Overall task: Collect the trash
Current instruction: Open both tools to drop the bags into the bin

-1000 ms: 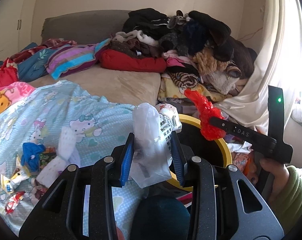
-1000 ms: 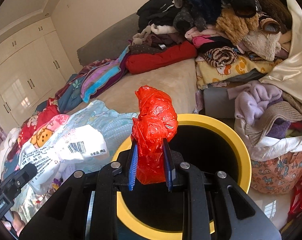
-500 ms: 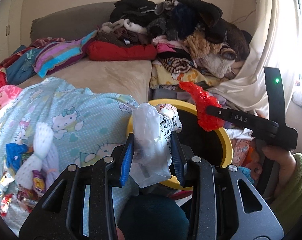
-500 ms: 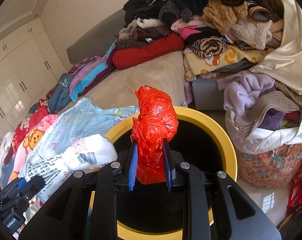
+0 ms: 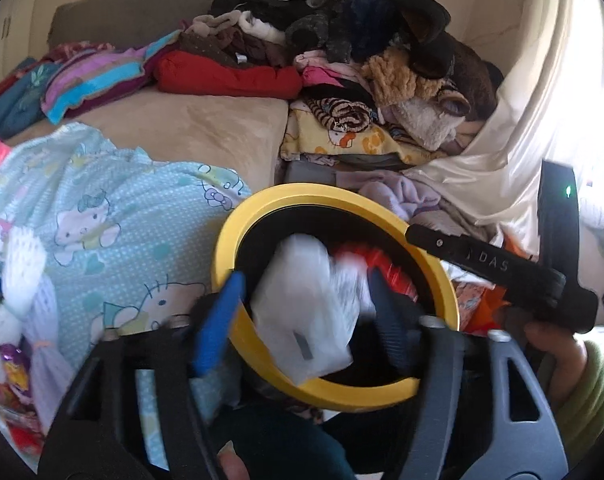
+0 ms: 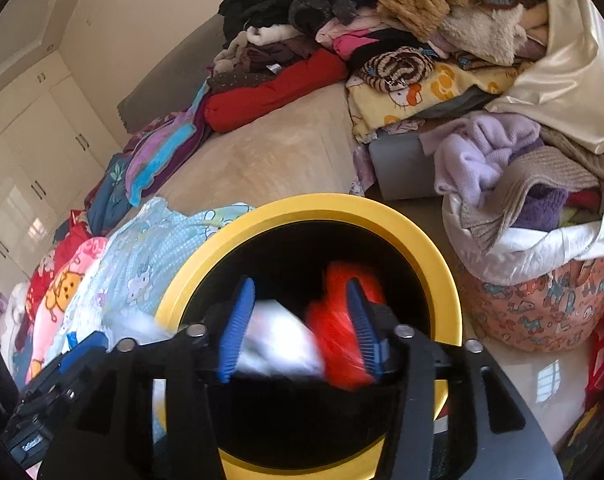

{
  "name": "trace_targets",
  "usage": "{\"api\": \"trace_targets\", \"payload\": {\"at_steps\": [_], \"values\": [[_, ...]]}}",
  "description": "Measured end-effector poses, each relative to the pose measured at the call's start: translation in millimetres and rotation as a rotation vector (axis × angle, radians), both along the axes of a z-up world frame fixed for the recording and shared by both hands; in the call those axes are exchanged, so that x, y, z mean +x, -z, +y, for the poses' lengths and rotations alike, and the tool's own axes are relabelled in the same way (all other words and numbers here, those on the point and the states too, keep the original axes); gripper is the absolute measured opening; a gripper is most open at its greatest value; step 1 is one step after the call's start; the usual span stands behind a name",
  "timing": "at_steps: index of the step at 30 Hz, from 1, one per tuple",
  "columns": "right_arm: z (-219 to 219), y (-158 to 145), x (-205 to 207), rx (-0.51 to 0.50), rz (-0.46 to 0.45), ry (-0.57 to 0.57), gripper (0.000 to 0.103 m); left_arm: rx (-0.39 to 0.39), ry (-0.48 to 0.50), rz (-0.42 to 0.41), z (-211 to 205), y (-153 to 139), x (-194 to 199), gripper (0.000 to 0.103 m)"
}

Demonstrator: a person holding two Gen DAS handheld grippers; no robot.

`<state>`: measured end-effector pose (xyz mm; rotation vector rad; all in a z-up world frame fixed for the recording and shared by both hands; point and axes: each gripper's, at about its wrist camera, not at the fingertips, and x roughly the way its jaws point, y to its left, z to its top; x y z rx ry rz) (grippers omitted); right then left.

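Observation:
A black bin with a yellow rim stands beside the bed, right under both grippers. My left gripper is over its mouth with jaws opening. A blurred white plastic bag drops loose between the blue pads. My right gripper is also above the yellow rim, jaws opening. The blurred red plastic bag slips down along the right pad, free of the left one. The white bag shows beside it inside the bin. The red bag lies deeper in the bin in the left wrist view.
A light blue cartoon blanket with small wrappers lies left of the bin. Piled clothes cover the bed's far end. A full laundry basket stands right of the bin. A hand in a green sleeve holds the right gripper.
Both grippers came down closer over the bin and their jaws spread. The white bag and the red bag, gripped before, have come loose and are falling into the bin.

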<state>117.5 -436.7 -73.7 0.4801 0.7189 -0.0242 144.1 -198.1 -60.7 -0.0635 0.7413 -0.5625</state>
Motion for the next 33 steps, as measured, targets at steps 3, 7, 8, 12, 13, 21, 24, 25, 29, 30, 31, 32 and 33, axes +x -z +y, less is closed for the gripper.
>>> {"api": "trace_targets", "payload": {"at_steps": [3, 7, 8, 12, 13, 21, 24, 25, 29, 30, 31, 32, 33], "values": [[-3.1, 4.3, -0.2, 0.004, -0.002, 0.021, 0.057, -0.022, -0.033, 0.007, 5.6, 2.4, -0.9, 0.081], [-3.8, 7.7, 0.3, 0.002, -0.002, 0.038, 0.066, -0.029, -0.072, 0.001, 15.8, -0.1, -5.4, 0.092], [-3.4, 8.0, 0.3, 0.007, -0.001, 0.041, 0.069, -0.026, -0.075, -0.005, 17.6, -2.0, -6.2, 0.092], [3.4, 6.2, 0.0, -0.003, -0.006, 0.035, 0.070, -0.023, -0.086, -0.034, 23.7, -9.2, -12.5, 0.092], [7.1, 5.0, -0.1, -0.013, -0.010, 0.027, 0.071, -0.017, -0.090, -0.043, 24.9, -10.8, -13.9, 0.092], [36.0, -8.3, -2.7, -0.066, -0.041, -0.034, 0.074, 0.009, -0.135, -0.102, 41.4, -24.4, -22.1, 0.092], [45.4, -14.8, -4.7, -0.070, -0.059, -0.051, 0.074, 0.004, -0.154, -0.117, 49.8, -28.9, -23.8, 0.092], [49.6, -18.0, -5.5, -0.075, -0.068, -0.060, 0.074, 0.002, -0.166, -0.121, 54.4, -30.5, -23.9, 0.092], [66.9, -28.1, -9.2, -0.086, -0.092, -0.097, 0.075, -0.011, -0.206, -0.131, 68.8, -35.1, -24.0, 0.092], [71.0, -30.5, -10.0, -0.090, -0.098, -0.107, 0.076, -0.013, -0.217, -0.134, 73.3, -36.2, -23.9, 0.092], [76.4, -32.9, -11.0, -0.096, -0.104, -0.118, 0.078, -0.012, -0.229, -0.138, 78.0, -37.4, -24.2, 0.092], [81.6, -35.2, -11.9, -0.102, -0.111, -0.130, 0.079, -0.012, -0.237, -0.140, 81.7, -38.5, -23.4, 0.092], [86.6, -36.6, -12.4, -0.107, -0.115, -0.140, 0.079, -0.010, -0.245, -0.143, 86.1, -39.8, -23.9, 0.092]]}}
